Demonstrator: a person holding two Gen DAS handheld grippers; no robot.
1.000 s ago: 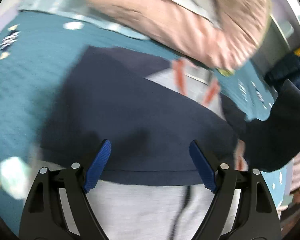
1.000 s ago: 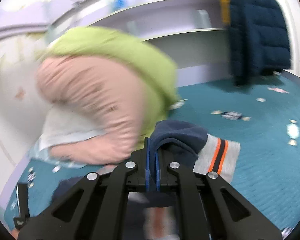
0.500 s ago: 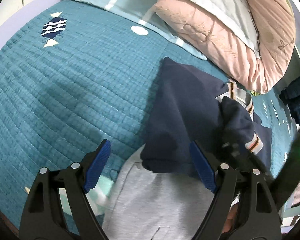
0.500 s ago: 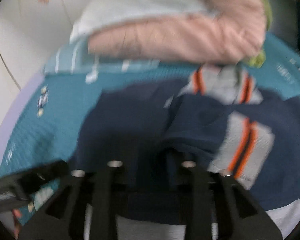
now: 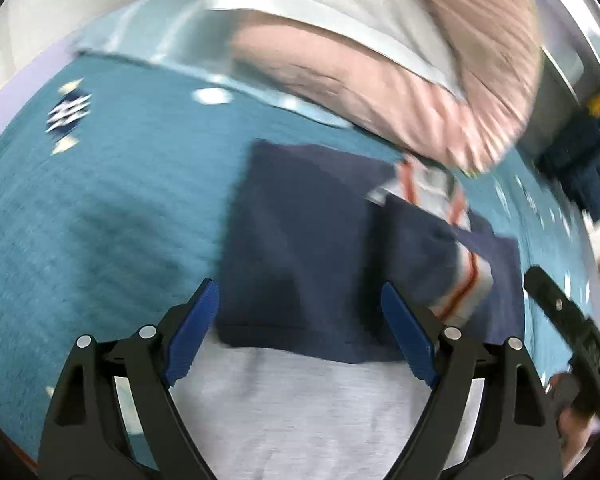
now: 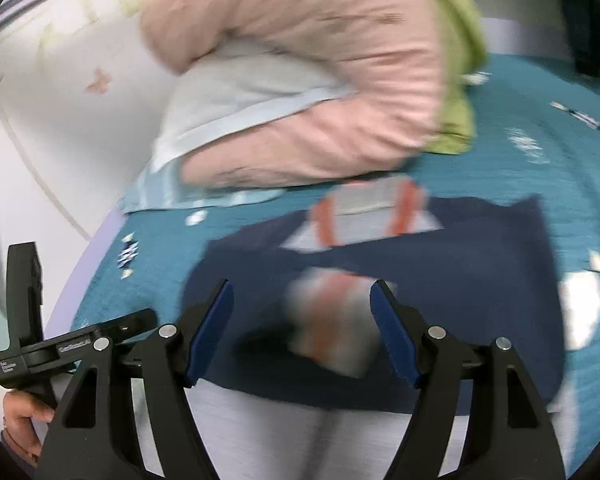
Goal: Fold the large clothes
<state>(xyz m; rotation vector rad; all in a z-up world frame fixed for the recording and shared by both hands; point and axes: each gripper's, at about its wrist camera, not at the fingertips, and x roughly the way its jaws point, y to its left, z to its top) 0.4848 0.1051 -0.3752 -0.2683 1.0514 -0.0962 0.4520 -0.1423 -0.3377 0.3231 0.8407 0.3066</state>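
A navy and grey sweatshirt (image 5: 300, 248) with orange-striped cuffs lies on the teal bedspread (image 5: 100, 200), its navy sleeves folded across the grey lower body (image 5: 300, 408). It also shows in the right wrist view (image 6: 460, 280), where a striped cuff (image 6: 336, 328) lies on top of the navy part. My left gripper (image 5: 300, 332) is open and empty above the navy hem. My right gripper (image 6: 302, 332) is open and empty just over the cuff. Both views are motion-blurred.
A pile of pink, pale blue and green bedding (image 6: 300, 80) lies at the head of the bed, just beyond the sweatshirt; it also shows in the left wrist view (image 5: 380, 60). A dark jacket (image 5: 588, 160) hangs at far right. The left gripper's body (image 6: 40, 344) shows at the right view's left edge.
My right gripper has opened and let go of the navy sleeve, which now lies folded across the sweatshirt. Both grippers have drawn back toward the grey hem.
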